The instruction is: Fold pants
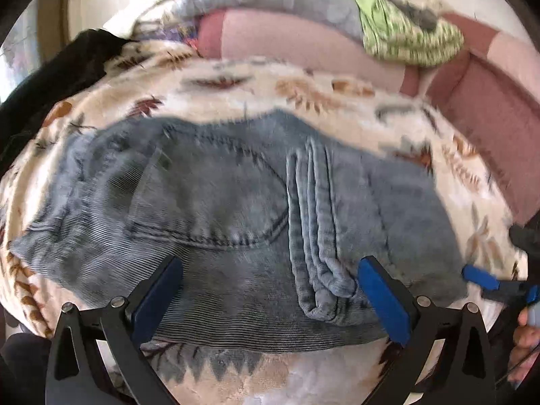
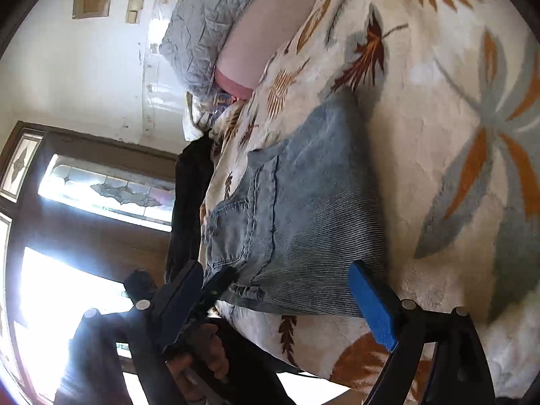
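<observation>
1. Pants lying pretty much folded into a compact denim block on the leaf-print blanket over the bed, filling the middle of the left wrist view, with a bunched ridge of hem layers around 5 o'clock of the block.

2. Left gripper jaws spread wide, holding nothing, hovering at the near edge of the denim at 6 o'clock. Can't tell if the pads actually touch the cloth.

3. Right gripper jaws also wide and empty, sitting at the right-hand end of the block; showing up at 3 o'clock in the left view. Left tool and hand crowding in at 8 o'clock of the right view.

4. Biggest risk, judging from this: closing either set of jaws on only the top layer and peeling the fold open on the lift.

5. That thick hem ridge looks springy, so probably prone to popping back up or sliding off the stack if nudged sideways.

6. Fluffy blanket likely to get pinched along with the denim if the jaws dip too deep, dragging the whole block askew.

7. Two tools close together at the same corner, so possible bump or tangle.

8. Left view blurry, so exact edge alignment hard to call.
</observation>
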Available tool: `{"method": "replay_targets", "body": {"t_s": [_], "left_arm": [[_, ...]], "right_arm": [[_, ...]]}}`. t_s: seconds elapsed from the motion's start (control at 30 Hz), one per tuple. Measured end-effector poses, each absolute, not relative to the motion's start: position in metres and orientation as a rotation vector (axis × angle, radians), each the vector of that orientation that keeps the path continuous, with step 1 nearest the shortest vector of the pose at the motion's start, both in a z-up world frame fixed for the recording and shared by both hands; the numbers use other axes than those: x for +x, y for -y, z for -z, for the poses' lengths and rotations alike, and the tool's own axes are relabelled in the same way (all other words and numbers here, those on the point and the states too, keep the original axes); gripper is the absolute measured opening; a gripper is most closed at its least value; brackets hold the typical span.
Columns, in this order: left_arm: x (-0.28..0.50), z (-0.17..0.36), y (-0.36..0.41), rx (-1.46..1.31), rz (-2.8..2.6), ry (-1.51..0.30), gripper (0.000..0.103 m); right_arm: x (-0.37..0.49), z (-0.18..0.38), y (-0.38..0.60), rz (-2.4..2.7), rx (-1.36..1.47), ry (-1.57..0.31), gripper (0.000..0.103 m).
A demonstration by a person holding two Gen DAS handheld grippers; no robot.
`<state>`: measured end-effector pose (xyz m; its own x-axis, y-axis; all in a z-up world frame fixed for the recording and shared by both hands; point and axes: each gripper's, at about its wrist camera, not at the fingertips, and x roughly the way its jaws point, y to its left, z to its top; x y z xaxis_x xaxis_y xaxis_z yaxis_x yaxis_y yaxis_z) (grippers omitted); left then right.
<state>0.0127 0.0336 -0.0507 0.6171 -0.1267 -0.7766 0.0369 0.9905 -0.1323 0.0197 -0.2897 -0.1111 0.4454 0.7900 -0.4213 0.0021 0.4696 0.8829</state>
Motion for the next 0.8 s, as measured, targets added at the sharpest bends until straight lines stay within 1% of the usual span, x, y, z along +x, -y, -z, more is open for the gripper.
{"method": "replay_targets", "body": {"t_s": [0.13, 0.27, 0.37, 0.43, 0.5, 0.57, 0.63, 0.7, 0.73, 0.8], "left_arm": [[0.008, 0.026, -0.055, -0.214, 0.116, -0.812, 0.103], [0.011, 0.016, -0.091, -0.339, 0.080, -0.766, 0.103], [0.016, 0.023, -0.115, -0.390, 0.033, -0.765, 0.103], [0.018, 0.030, -0.131, -0.420, 0.007, -0.751, 0.103], [0.015, 0.036, -0.141, -0.424, -0.010, -0.734, 0.103], [0.013, 0.042, -0.148, -0.431, -0.022, -0.731, 0.103], [0.014, 0.047, -0.157, -0.468, -0.024, -0.738, 0.103], [0.012, 0.047, -0.165, -0.496, -0.026, -0.728, 0.103], [0.012, 0.047, -0.166, -0.502, -0.021, -0.724, 0.103], [0.012, 0.047, -0.166, -0.506, -0.016, -0.718, 0.103]], "right_arm": [[0.016, 0.099, 0.289, -0.580, 0.946, -0.965, 0.090], [0.015, 0.067, 0.262, -0.611, 0.783, -0.964, 0.090], [0.018, 0.040, 0.214, -0.667, 0.545, -0.962, 0.090], [0.020, 0.032, 0.174, -0.651, 0.317, -0.964, 0.089], [0.022, 0.033, 0.141, -0.657, 0.152, -0.976, 0.082], [0.027, 0.040, 0.109, -0.641, -0.010, -0.991, 0.063], [0.029, 0.049, 0.096, -0.618, -0.107, -0.999, 0.052], [0.033, 0.054, 0.088, -0.586, -0.160, -0.999, 0.049], [0.035, 0.057, 0.087, -0.589, -0.166, -1.007, 0.046], [0.037, 0.062, 0.082, -0.592, -0.188, -1.015, 0.046]]}}
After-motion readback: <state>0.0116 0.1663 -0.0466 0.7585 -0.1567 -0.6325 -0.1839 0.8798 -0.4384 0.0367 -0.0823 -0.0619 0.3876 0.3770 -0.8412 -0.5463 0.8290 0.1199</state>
